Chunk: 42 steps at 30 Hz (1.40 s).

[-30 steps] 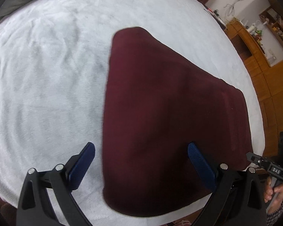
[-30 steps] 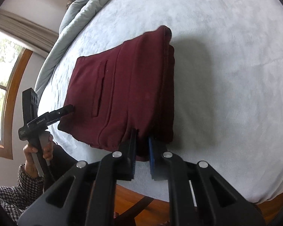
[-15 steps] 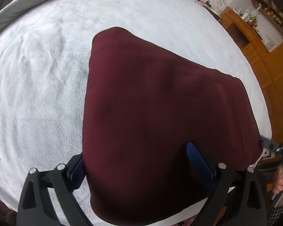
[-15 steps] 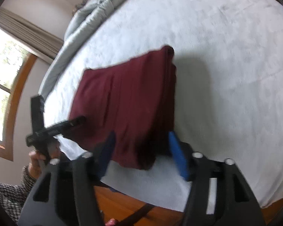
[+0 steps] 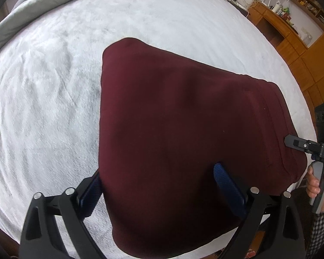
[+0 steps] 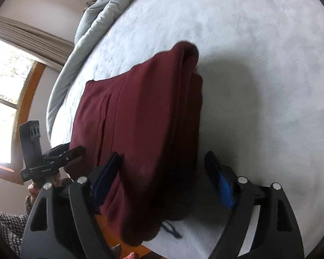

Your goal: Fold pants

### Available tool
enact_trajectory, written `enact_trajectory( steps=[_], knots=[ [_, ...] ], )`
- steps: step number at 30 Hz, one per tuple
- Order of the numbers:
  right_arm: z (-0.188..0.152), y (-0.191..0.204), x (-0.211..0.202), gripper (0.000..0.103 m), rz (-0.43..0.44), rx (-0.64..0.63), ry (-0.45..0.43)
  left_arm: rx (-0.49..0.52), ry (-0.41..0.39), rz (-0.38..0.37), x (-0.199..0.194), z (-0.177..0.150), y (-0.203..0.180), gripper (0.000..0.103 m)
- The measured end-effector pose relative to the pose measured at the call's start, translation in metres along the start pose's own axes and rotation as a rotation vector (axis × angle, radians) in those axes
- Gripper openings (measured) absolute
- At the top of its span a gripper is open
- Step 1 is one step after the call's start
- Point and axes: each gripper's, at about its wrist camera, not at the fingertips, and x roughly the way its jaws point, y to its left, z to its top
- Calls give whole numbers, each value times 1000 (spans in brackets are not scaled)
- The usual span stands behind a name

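Observation:
The dark red pants (image 5: 179, 129) lie folded in a thick stack on the white bed cover (image 5: 43, 108), near the bed's front edge. My left gripper (image 5: 157, 183) is open, its blue pads straddling the near end of the stack. My right gripper (image 6: 164, 172) is open too, its pads on either side of the stack's waistband end (image 6: 140, 205), where a dark drawstring (image 6: 170, 229) hangs out. The pants (image 6: 140, 118) show a pocket seam in the right wrist view. Each gripper also shows in the other's view, the right one (image 5: 302, 146) and the left one (image 6: 54, 157).
A grey duvet (image 5: 32, 10) is bunched at the far side of the bed. Wooden cabinets and shelves (image 5: 291, 32) stand to the right. A window with a curtain (image 6: 8, 75) is beyond the bed's left side. The wooden bed edge (image 6: 110, 233) is just below the pants.
My right gripper opened and let go of the pants' edge. My left gripper moved forward so its open pads now straddle the stack.

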Motion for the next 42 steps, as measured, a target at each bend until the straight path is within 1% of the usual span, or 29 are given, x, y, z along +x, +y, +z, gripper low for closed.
enact_trajectory(
  steps=[1, 3, 4, 9, 13, 15, 21, 22, 23, 24, 25, 26, 27, 28, 29, 31, 34, 37, 39, 42],
  knots=[
    [1, -1, 3, 87, 13, -1, 6, 4, -3, 5, -1, 0, -3, 97],
    [0, -4, 7, 89, 28, -7, 10, 12, -8, 11, -1, 1, -4, 97],
    [1, -7, 10, 91, 51, -4, 11, 13, -10, 12, 0, 3, -7, 97],
    [4, -10, 14, 91, 121, -9, 24, 24, -15, 10, 2, 9, -14, 98],
    [5, -7, 18, 91, 148, -46, 40, 31, -16, -3, 7, 12, -11, 100],
    [7, -5, 21, 91, 159, -57, 50, 29, -9, -33, 9, 14, -8, 100],
    [11, -10, 23, 91, 223, -63, 69, -44, 29, -196, 22, 28, 26, 99],
    [11, -11, 22, 90, 232, -61, 67, -59, 31, -226, 24, 30, 30, 93],
    [11, -11, 23, 87, 232, -61, 68, -77, 27, -247, 25, 31, 34, 89],
    [12, -11, 23, 83, 228, -66, 68, -93, 29, -258, 26, 31, 37, 82],
    [11, -10, 23, 78, 223, -74, 68, -103, 26, -261, 25, 31, 39, 74],
    [11, -10, 22, 73, 222, -78, 67, -114, 20, -260, 23, 30, 40, 71],
    [11, -9, 21, 69, 224, -81, 64, -119, 14, -254, 22, 29, 42, 64],
    [11, -9, 19, 62, 229, -79, 59, -122, 9, -250, 20, 27, 44, 58],
    [10, -8, 17, 56, 235, -75, 52, -125, 1, -246, 17, 25, 45, 55],
    [8, -4, 12, 50, 230, -73, 43, -127, -12, -246, 15, 23, 46, 45],
    [6, 2, 6, 44, 226, -75, 22, -148, -31, -264, 7, 24, 47, 36],
    [5, 12, -5, 39, 236, -84, -8, -152, -70, -299, -1, 23, 51, 30],
    [7, 23, -13, 38, 247, -101, -28, -135, -102, -313, -8, 24, 48, 29],
    [15, 39, -25, 37, 240, -140, -50, -122, -134, -343, -16, 31, 44, 28]
  ],
)
